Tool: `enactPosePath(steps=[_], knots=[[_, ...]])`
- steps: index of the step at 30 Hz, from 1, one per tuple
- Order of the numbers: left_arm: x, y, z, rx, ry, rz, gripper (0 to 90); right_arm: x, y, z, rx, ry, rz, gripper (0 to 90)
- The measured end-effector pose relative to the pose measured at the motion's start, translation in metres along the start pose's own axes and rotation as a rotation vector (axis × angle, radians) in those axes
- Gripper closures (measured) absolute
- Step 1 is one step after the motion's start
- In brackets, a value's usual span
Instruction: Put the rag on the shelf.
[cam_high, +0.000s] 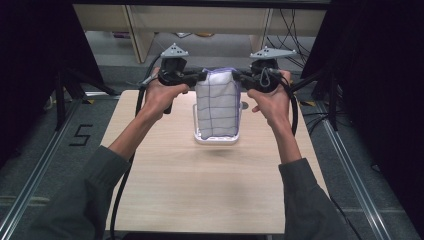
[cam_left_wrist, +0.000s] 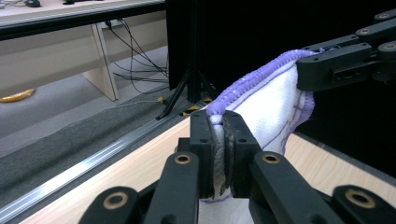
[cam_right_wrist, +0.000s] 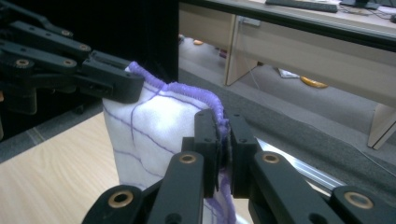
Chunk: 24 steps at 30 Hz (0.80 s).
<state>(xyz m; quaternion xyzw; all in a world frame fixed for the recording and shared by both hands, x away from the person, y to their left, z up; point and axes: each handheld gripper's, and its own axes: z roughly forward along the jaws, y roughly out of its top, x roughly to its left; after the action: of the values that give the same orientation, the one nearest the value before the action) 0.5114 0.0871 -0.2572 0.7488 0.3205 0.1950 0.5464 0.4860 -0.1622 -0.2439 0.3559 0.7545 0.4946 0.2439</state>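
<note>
Cloth (cam_high: 216, 105) hanging, pinched by both tools, above tray (cam_high: 218, 139)

Both forearms reach forward; left gripper (cam_high: 200, 76) and right gripper (cam_high: 239, 77) face inward, fingers clamped.

A light wood-grain table (cam_high: 210, 185) carries the work — a plain rectangular top, pale and bare across most of its near half, standing on grey floor with a metal rail running along either side. Directly on it, towards the far middle, sits a white tray (cam_high: 216, 139) — shallow, with rounded corners, its near rim the clearest part. Just behind the tray's right corner a small round grey hole or fitting (cam_high: 244, 105) shows in the tabletop, though it is too small to tell which.
</note>
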Motion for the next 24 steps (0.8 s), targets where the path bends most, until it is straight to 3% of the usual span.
enactPosePath(steps=[4,12,19,22,24], knots=[[0.006,0.006,0.008,0.009,0.007,-0.007,83.3,-0.008,0.007,0.005,-0.005,-0.021,-0.009,85.6],[0.030,0.017,0.030,-0.013,0.036,-0.048,83.3,-0.026,0.017,0.026,-0.019,-0.033,0.041,85.5],[0.051,0.006,0.067,0.012,0.080,-0.093,83.2,-0.046,0.009,0.064,0.027,-0.080,0.074,85.4],[0.056,-0.002,0.079,0.018,0.099,-0.118,83.1,-0.049,0.004,0.079,0.043,-0.098,0.066,85.4],[0.059,-0.007,0.086,0.039,0.114,-0.111,83.1,-0.051,0.001,0.088,0.061,-0.099,0.063,85.4]])
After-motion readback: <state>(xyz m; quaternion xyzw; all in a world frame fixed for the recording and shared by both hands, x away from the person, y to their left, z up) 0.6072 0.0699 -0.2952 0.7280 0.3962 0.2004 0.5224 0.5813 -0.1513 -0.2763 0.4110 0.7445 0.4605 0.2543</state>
